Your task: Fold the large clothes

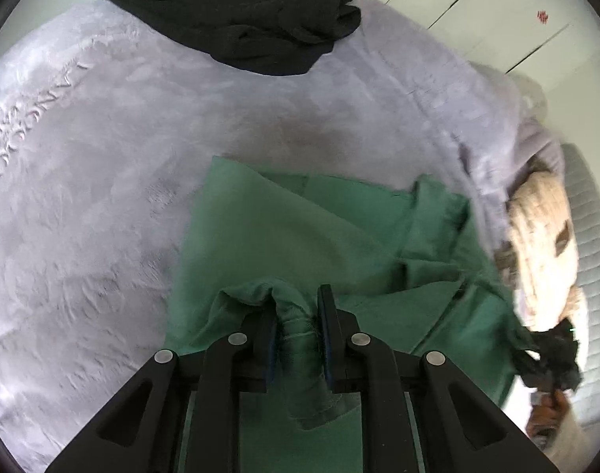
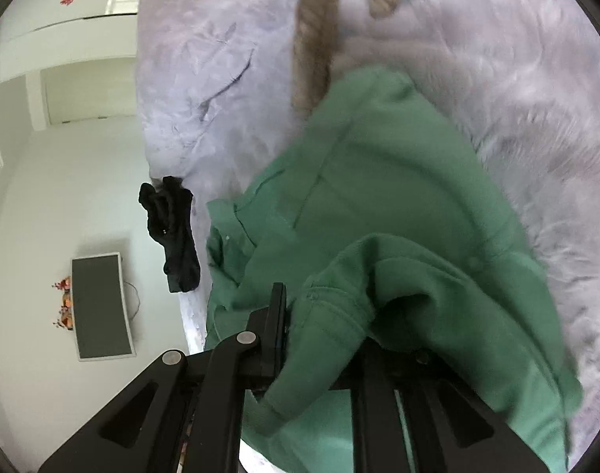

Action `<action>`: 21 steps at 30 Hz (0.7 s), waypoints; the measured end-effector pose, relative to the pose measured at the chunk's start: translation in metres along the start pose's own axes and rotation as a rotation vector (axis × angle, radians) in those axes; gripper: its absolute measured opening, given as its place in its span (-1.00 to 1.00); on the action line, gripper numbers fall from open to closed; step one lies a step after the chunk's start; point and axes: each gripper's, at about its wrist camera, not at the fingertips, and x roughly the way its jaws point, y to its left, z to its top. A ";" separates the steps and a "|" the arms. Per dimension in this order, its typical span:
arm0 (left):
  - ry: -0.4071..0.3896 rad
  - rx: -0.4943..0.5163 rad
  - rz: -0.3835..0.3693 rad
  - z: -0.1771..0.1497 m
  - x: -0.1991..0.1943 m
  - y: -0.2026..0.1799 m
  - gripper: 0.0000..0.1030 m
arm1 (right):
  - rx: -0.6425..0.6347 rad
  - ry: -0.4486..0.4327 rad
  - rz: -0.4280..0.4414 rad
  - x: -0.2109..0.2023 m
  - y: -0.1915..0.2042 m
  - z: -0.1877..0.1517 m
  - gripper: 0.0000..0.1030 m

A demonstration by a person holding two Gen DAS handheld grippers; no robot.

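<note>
Green shirt (image 1: 284, 232) bunched in left hand-held gripper (image 1: 298, 327), clamped, right hand-held gripper (image 2: 319, 335) clamped on it too, one finger hidden under cloth, bed (image 1: 83, 197) beneath

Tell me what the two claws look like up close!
Both are black. The left claw has two flat upright fingers with blue pads on their inner sides, joined to chunky black arms with triangular cut-outs and round silver rivets. The right claw has the same black arms and silver rivets; only one of its fingers shows.
</note>
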 end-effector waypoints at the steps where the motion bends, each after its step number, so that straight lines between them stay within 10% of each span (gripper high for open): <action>1: 0.001 -0.001 0.005 -0.001 -0.003 0.000 -0.41 | 0.001 0.002 0.007 0.001 -0.002 0.000 -0.72; 5: -0.085 0.015 0.062 0.008 -0.024 -0.008 0.58 | -0.023 -0.004 0.026 -0.014 0.001 0.003 -0.71; 11: -0.159 0.048 0.094 0.032 -0.056 -0.008 0.61 | -0.058 0.025 -0.016 -0.013 0.024 0.014 -0.48; 14: -0.162 0.077 0.121 0.032 -0.060 -0.007 0.61 | -0.096 -0.031 -0.032 -0.028 0.034 0.012 0.61; 21: -0.100 0.117 0.154 0.018 -0.027 -0.019 0.61 | -0.271 -0.125 -0.321 -0.049 0.047 0.010 0.64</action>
